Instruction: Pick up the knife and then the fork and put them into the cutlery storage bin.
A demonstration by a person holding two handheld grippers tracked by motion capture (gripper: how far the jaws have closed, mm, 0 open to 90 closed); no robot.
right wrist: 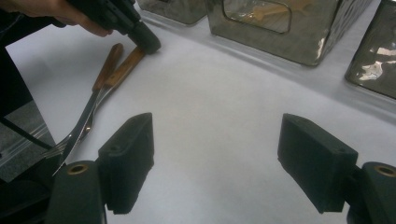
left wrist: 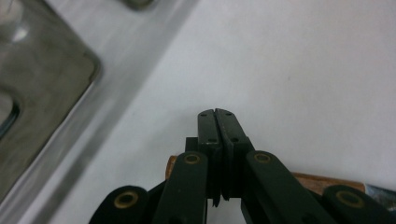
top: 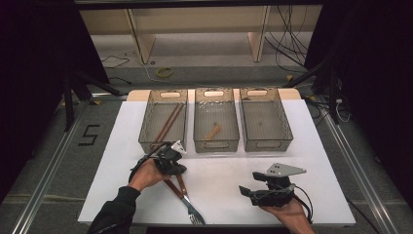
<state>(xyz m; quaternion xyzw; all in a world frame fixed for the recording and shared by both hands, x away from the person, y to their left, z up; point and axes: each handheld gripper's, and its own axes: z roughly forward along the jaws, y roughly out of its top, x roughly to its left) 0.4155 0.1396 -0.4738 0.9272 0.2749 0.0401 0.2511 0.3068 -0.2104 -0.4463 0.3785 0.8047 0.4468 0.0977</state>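
A fork (top: 194, 214) and a knife (top: 171, 187), both with brown wooden handles, lie side by side on the white table near its front edge. My left gripper (top: 174, 168) is shut, with its tip down at the far end of the handles. In the left gripper view the pads (left wrist: 208, 128) meet with nothing between them, and a wooden handle (left wrist: 327, 182) lies across underneath. In the right gripper view the left gripper (right wrist: 148, 44) touches the end of one handle (right wrist: 127, 67). My right gripper (top: 249, 183) (right wrist: 217, 140) stands open over bare table, holding nothing.
Three clear bins stand in a row at the back. The left bin (top: 165, 144) holds brown chopsticks (top: 168, 123). The middle bin (top: 216, 145) holds a small wooden piece (top: 213, 131). The right bin (top: 268, 145) looks bare. White table (top: 219, 170) lies between the grippers.
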